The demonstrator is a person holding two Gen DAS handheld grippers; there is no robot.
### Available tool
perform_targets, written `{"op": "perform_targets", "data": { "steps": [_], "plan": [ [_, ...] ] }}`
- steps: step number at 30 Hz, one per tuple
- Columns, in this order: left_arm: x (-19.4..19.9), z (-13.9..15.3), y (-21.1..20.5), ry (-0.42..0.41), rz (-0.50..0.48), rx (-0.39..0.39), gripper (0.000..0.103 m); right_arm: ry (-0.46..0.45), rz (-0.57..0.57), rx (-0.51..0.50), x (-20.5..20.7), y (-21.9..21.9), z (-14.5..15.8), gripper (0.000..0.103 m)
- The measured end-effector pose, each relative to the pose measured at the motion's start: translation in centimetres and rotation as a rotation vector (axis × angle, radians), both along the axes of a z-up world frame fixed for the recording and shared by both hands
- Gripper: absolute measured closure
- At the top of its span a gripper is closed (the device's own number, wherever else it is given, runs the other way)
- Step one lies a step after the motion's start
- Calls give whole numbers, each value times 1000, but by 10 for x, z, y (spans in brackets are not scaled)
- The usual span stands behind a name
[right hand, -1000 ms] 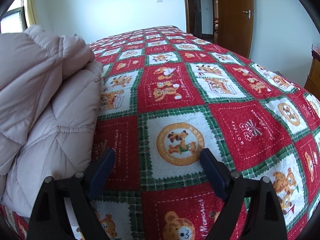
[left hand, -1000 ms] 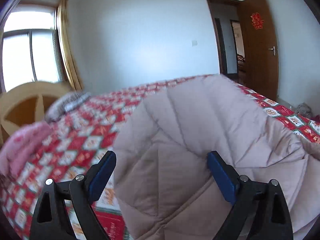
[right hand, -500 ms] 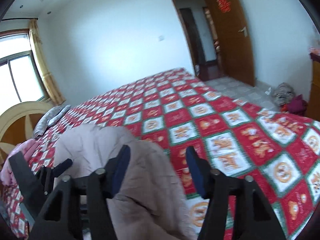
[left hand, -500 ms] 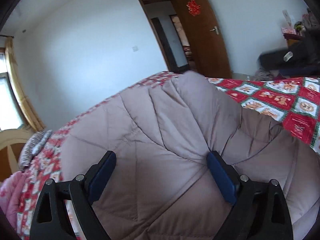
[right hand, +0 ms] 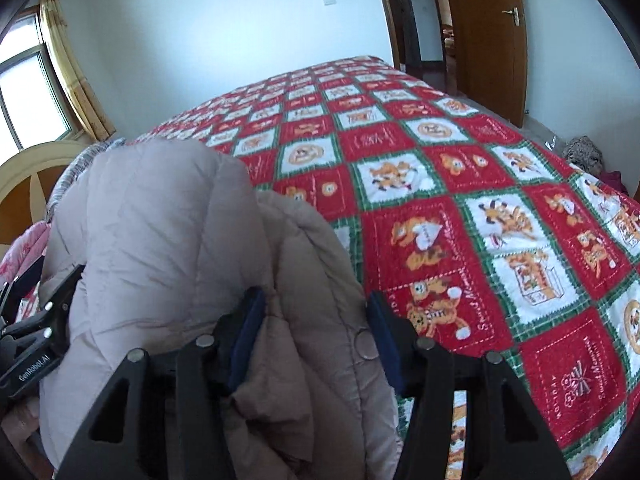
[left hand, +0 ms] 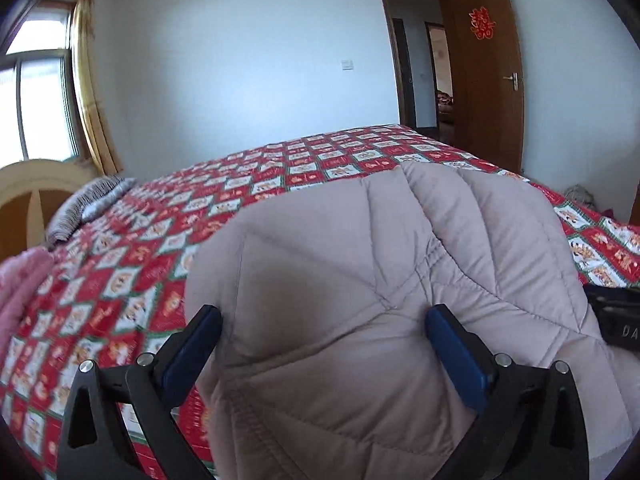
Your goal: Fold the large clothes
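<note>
puffy coat bunched on bed, axis unclear, right hand-held gripper clamping it, left opening

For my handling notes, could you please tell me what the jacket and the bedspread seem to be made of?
Jacket: likely a down or fibre-filled shell of smooth, matte woven synthetic; the stitched quilt lines and puffy panels suggest it. Bedspread: probably soft printed fleece or flannel; the checks look slightly fuzzy, without sheen.
</note>
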State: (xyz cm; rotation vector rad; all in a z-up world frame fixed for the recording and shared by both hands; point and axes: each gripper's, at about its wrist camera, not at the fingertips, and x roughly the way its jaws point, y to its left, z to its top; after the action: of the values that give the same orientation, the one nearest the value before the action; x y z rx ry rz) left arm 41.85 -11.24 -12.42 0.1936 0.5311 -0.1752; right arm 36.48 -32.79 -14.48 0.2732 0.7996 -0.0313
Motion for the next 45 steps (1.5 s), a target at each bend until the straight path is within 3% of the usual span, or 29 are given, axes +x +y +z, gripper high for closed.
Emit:
{"op": "perform_targets", "data": {
  "steps": [6,19,28,41,45],
  "plan": [
    [5,-15,9,37,-9,-34,1,21,-2,-44,7,12,-15,44],
    [6,-26,7,78,-25,-53,1,53,-10,6,13,10,-34,40],
    [11,-31,5,111,-33,-48,1,74,-13,-26,15,15,-36,40],
    [12,-33,3,116,-30,-40,1,73,-19,-22,16,15,-38,39],
    [6,-21,13,141,-30,-45,1,78,0,8,15,9,-35,36]
  ]
}}
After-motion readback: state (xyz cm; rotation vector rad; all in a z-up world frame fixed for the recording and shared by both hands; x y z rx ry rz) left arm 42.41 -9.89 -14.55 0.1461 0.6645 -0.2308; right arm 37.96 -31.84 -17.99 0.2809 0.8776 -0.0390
